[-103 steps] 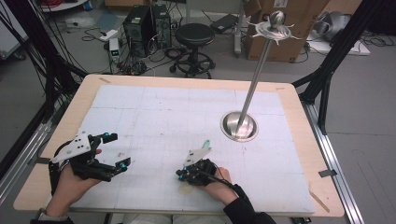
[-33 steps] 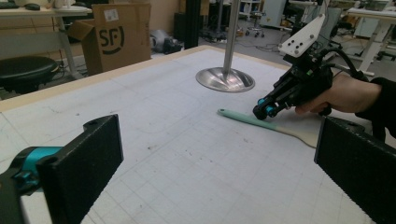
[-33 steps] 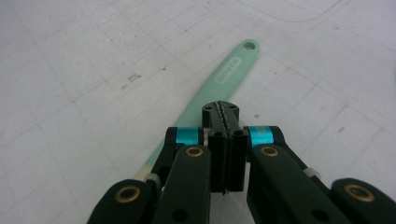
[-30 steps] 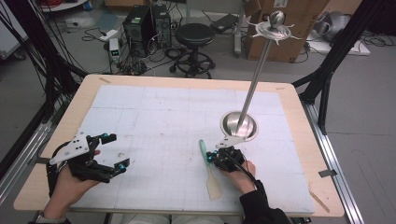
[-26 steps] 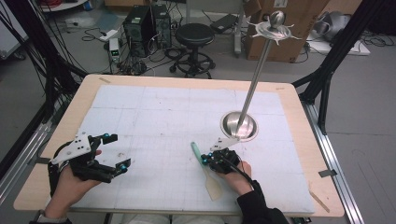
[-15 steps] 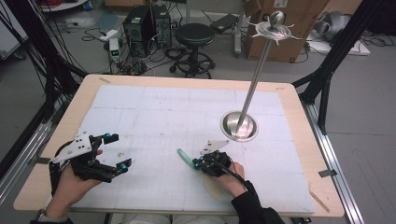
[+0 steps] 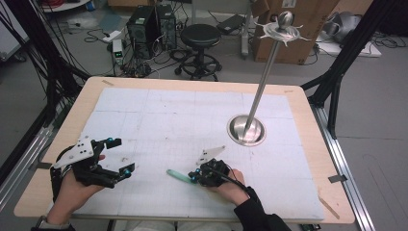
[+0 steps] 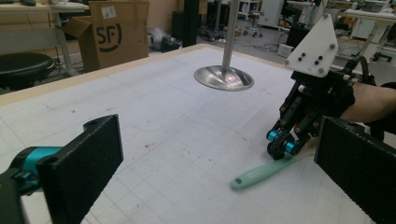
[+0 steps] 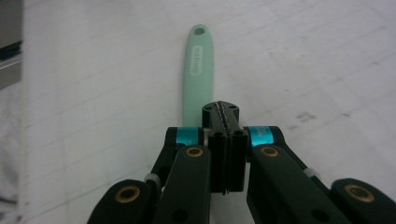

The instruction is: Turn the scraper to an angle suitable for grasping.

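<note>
A mint-green tool handle [image 7: 178, 175] lies low over the white gridded mat [image 7: 168, 115], pointing left. My right gripper [image 7: 192, 177] is shut on its near end at the front middle of the table. In the right gripper view the handle [image 9: 198, 65] runs out from under the closed jaws of my right gripper [image 9: 223, 109], which hide the rest of the tool. The left gripper view shows the same handle [image 8: 261, 171] below the right gripper [image 8: 282, 147]. My left gripper [image 7: 118, 156] is held at the front left, open, with nothing between its pads [image 8: 88, 158].
A metal pole on a round shiny base [image 7: 246, 131] stands right of centre, topped by a spiked disc [image 7: 281, 31]; the base [image 8: 224, 77] also shows in the left gripper view. Beyond the wooden table edge [image 7: 308, 110] are a stool, computer towers and cardboard boxes.
My right gripper has travelled left and toward the front edge with the green handle, which swung from pointing away to pointing left. The left gripper has stayed where it was.
</note>
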The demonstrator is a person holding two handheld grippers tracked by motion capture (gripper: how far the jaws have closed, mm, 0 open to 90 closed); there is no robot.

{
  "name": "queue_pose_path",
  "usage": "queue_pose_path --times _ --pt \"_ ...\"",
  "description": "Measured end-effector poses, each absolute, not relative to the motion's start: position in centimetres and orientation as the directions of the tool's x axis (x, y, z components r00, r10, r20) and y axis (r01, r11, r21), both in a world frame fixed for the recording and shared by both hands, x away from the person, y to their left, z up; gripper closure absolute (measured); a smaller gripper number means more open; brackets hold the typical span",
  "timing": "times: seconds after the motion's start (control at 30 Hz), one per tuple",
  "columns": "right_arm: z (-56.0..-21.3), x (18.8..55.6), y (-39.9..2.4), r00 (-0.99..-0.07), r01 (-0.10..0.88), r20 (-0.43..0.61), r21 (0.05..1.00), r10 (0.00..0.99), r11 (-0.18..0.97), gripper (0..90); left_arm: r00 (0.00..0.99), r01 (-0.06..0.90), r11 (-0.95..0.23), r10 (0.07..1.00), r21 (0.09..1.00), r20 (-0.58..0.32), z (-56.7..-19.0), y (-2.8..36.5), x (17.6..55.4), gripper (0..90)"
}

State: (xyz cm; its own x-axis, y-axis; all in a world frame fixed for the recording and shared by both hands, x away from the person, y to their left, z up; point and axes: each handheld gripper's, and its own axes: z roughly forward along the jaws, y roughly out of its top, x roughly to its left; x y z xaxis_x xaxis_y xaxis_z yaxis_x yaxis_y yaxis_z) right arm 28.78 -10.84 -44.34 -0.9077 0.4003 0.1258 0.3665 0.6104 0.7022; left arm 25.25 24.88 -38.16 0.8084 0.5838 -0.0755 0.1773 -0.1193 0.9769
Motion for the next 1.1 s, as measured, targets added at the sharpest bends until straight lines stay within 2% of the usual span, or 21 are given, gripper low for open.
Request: queue_pose_path --times 0.1,0.4,0.5,0.53,0.57,0.6,0.8,0.87,0.97,1.03,1.1 --pt "-44.3 28.5 -10.6 -0.921 0.349 0.133 0.7 0.367 0.623 90.0 0.808 0.177 -0.121 0.585 0.977 -0.074 -38.2 24.9 25.3 1.7" --pt "-43.6 28.4 -10.8 -0.918 0.332 0.105 0.73 0.382 0.598 89.9 0.808 0.177 -0.119 0.585 0.977 -0.075 -38.2 24.9 25.3 1.7" --pt "-42.9 28.2 -11.2 -0.918 0.317 0.087 0.746 0.386 0.586 87.2 0.807 0.179 -0.121 0.586 0.976 -0.076 -38.2 24.9 25.3 1.7" --pt "-42.6 28.2 -11.3 -0.916 0.321 0.091 0.749 0.39 0.579 83.8 0.807 0.178 -0.122 0.586 0.976 -0.074 -38.2 24.9 25.3 1.7" --pt "-42.0 28.1 -11.5 -0.915 0.321 0.089 0.751 0.393 0.578 76.5 0.807 0.178 -0.122 0.586 0.976 -0.074 -38.2 24.9 25.3 1.7" --pt "-42.0 28.1 -11.5 -0.915 0.321 0.089 0.751 0.393 0.578 76.5 0.806 0.179 -0.119 0.587 0.977 -0.076 -38.2 24.9 25.3 1.7" --pt "-40.9 27.9 -11.3 -0.909 0.348 0.091 0.701 0.406 0.623 46.7 0.806 0.177 -0.119 0.587 0.977 -0.075 -38.1 24.9 25.3 1.7" --pt "-40.6 27.8 -11.1 -0.911 0.345 0.08 0.683 0.404 0.644 40.5 0.807 0.177 -0.119 0.586 0.977 -0.074 -38.1 24.9 25.3 1.7" --pt "-40.3 27.5 -10.6 -0.92 0.32 0.051 0.667 0.387 0.672 26.5 0.807 0.176 -0.122 0.585 0.977 -0.073 -38.1 24.8 25.4 1.7" --pt "-40.2 27.3 -10.2 -0.926 0.303 0.029 0.65 0.376 0.697 12.8 0.807 0.177 -0.12 0.586 0.977 -0.074 -38.1 24.8 25.4 1.7" --pt "-40.0 26.9 -9.7 -0.929 0.298 0.012 0.619 0.371 0.727 3.2 0.807 0.176 -0.12 0.586 0.977 -0.073 -38.1 24.8 25.5 1.7"
